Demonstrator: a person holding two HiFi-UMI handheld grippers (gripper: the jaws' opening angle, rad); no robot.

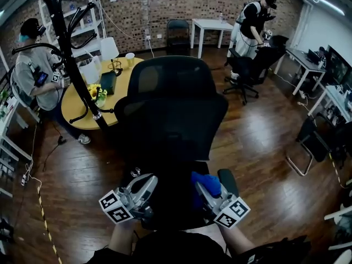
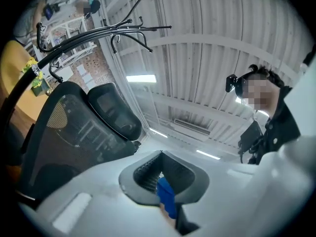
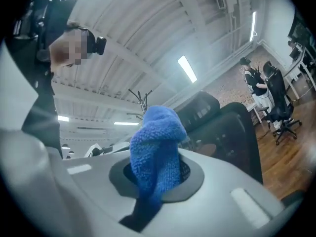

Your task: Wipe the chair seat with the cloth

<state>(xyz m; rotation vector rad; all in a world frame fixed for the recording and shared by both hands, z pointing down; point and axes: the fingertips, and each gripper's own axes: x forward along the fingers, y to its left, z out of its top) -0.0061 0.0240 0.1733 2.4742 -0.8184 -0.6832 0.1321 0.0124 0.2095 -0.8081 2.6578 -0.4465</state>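
A dark wooden floor (image 1: 258, 147) spreads round a black mesh-backed office chair (image 1: 170, 109), which stands in the middle with its back upright and its headrest on the far side from the camera. Behind the chair and to its left is a round yellow table (image 1: 77, 106) carrying a few small items, and a black coat stand (image 1: 74, 65) rises between that table and the chair. Well behind the chair, by the brick wall, stands a white table (image 1: 212, 25). One person (image 1: 36, 76) stands left of the chair beside the round table, and another (image 1: 253, 21) stands far behind it to the right. The chair's dark seat (image 1: 173, 202) lies at its near side, and both grippers are held over it. The left gripper (image 1: 149, 179) is over the seat's left part. Its jaws are drawn together, and its own view shows a small smooth blue piece low between them that cannot be identified. The right gripper (image 1: 201, 187) is over the seat's right part, near the armrest, and is clenched on the blue cloth (image 1: 208, 180). The fuzzy bunched cloth bulges out beyond the jaw tips, just above the seat; whether it touches the seat cannot be told.
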